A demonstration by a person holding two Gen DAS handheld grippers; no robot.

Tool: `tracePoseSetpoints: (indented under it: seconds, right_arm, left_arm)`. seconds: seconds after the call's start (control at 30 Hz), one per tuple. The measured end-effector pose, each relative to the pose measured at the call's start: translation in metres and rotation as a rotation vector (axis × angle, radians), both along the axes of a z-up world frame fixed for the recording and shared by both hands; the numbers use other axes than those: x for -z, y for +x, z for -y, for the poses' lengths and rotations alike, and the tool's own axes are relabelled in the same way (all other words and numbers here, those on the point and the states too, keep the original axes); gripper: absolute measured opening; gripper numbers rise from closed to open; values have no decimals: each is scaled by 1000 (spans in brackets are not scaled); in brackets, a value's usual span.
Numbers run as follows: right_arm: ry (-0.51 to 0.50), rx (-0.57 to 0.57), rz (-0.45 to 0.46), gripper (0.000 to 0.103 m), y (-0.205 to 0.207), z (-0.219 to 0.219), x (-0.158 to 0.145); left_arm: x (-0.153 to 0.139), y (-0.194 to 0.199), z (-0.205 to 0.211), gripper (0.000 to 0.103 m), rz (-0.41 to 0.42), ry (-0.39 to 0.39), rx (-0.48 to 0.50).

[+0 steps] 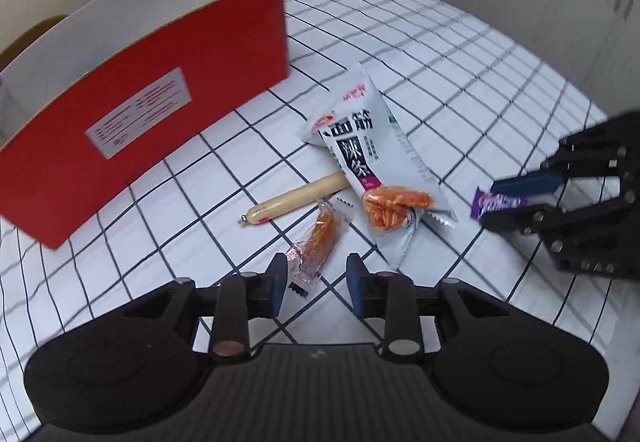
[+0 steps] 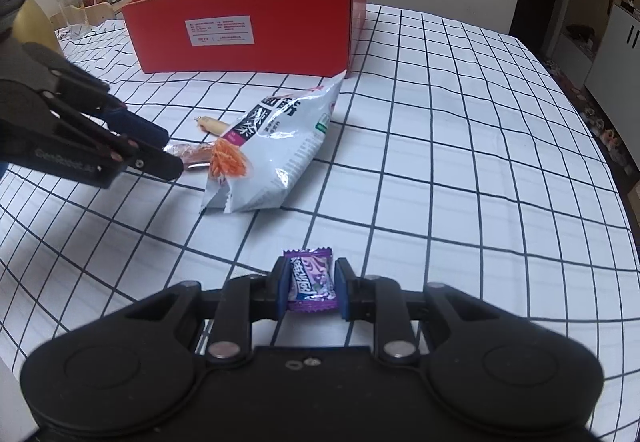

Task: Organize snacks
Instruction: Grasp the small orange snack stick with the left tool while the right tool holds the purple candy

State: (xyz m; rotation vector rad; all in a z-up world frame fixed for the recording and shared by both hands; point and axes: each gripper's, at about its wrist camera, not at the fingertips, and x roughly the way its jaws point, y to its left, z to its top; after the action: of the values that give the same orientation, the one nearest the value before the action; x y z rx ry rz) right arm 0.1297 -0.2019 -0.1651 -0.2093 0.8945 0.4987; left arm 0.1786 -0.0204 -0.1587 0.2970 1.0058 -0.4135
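At the far left of the checked tablecloth stands the open red box, its labelled side facing the snacks. Just ahead of it, the left gripper hangs over a small clear sachet with orange filling; its jaws stand a little apart, the sachet's near end lying between the blue pads, which do not squeeze it. A sausage stick lies just beyond, partly tucked under the large white snack bag. Further right, clear of the bag, the right gripper is closed tight on a purple candy, pinched at both sides.
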Motion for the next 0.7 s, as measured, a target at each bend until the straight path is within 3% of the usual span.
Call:
tracePoseSetpoints:
  seconds: [0.1,0.33,0.53,0.7]
  right_arm:
    - [-9,9,2,22,-1,-2,0]
    - [-17,19,5,22,-2,-3,0]
    - [-12,25,5,22,-2,-3,1]
    - [-6,32,7,23,-3,-1,1]
  left_arm:
    - [5,4,4,31,14,53,60]
    - [8,15,12,31,9,55,125]
    - [9,15,11,31,-2,29,109]
    - [10,15,4,17,-28,-28,32]
